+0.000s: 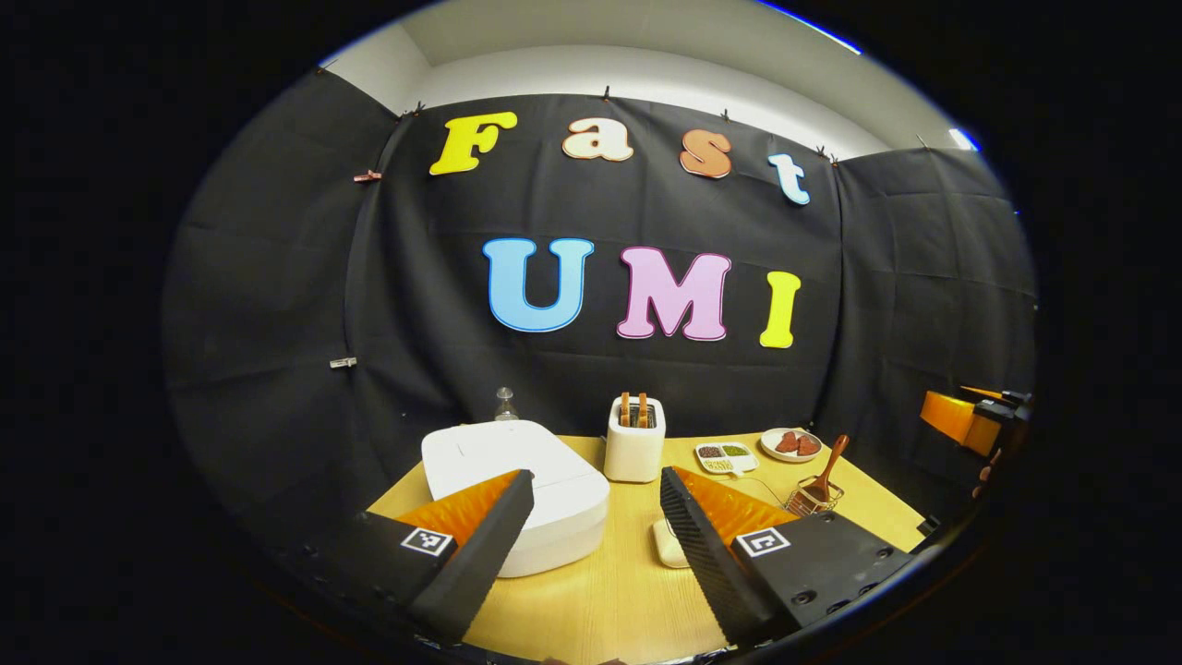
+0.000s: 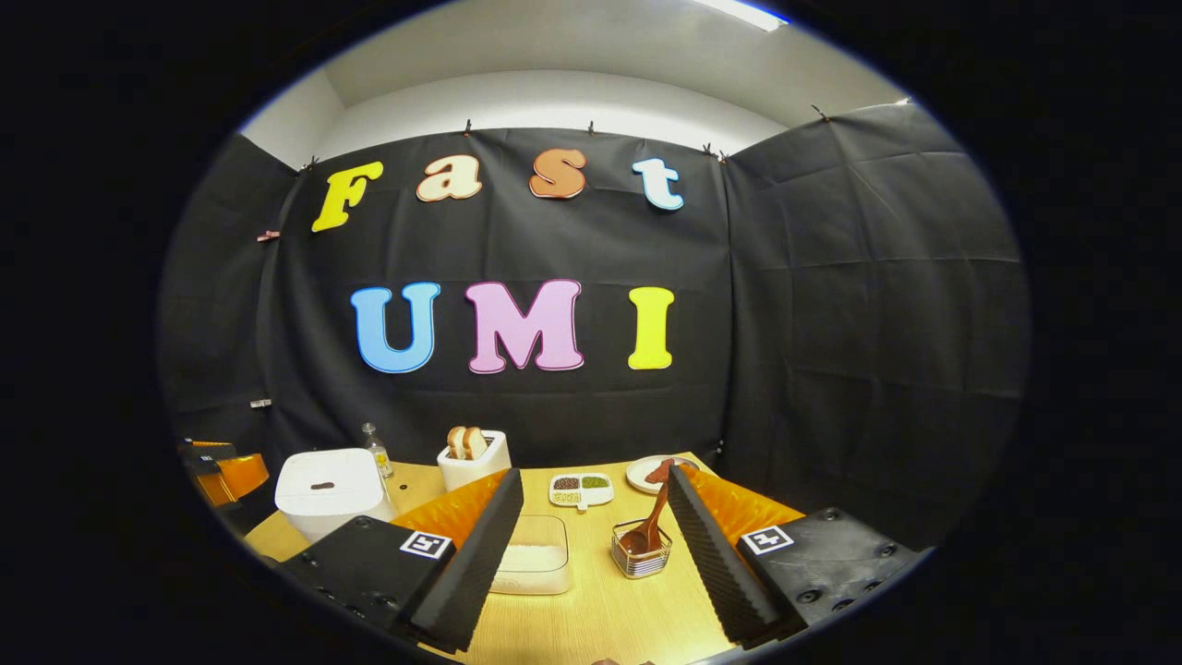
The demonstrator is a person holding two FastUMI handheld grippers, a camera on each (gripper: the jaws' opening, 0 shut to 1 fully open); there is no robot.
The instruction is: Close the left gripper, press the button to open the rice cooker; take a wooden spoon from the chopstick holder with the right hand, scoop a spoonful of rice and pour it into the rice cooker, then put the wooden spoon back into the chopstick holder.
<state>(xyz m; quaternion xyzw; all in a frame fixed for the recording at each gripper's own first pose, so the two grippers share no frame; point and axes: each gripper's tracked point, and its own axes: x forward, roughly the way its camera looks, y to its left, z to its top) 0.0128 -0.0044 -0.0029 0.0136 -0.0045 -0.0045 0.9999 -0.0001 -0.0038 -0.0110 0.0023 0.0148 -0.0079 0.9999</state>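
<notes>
On the table point(image 1: 609, 600), the rice cooker point(image 1: 517, 489) is taken as the landmark; it is seen with its lid down, so the opening step is judged not yet done. The left gripper point(image 1: 591, 545) is held above the table just in front of the cooker, its jaws wide apart and empty. The right gripper point(image 2: 591, 554) is held further to the cooker's right, jaws likewise apart and empty.

The wooden spoon point(image 2: 654, 517) is stood in the chopstick holder point(image 2: 641, 552), well to the right of the cooker and between the right gripper's fingers in the right gripper view. A clear container of rice point(image 2: 534, 554) is placed between cooker and holder.

Risks are judged as follows. If the left jaws are not brought together before pressing, the button may be straddled or missed. The button itself cannot be made out with certainty; only a small dark mark is noted on the lid. The holder appears light, and may be tipped or dragged if the spoon is pulled at an angle. Rice may be spilled in transit across the table.

Behind and to the right of the cooker, a toaster point(image 1: 635, 439) with bread, a glass bottle point(image 1: 504, 405), a divided dish point(image 1: 726, 455) and a plate point(image 1: 792, 444) are noted. None is judged to obstruct the approach.
</notes>
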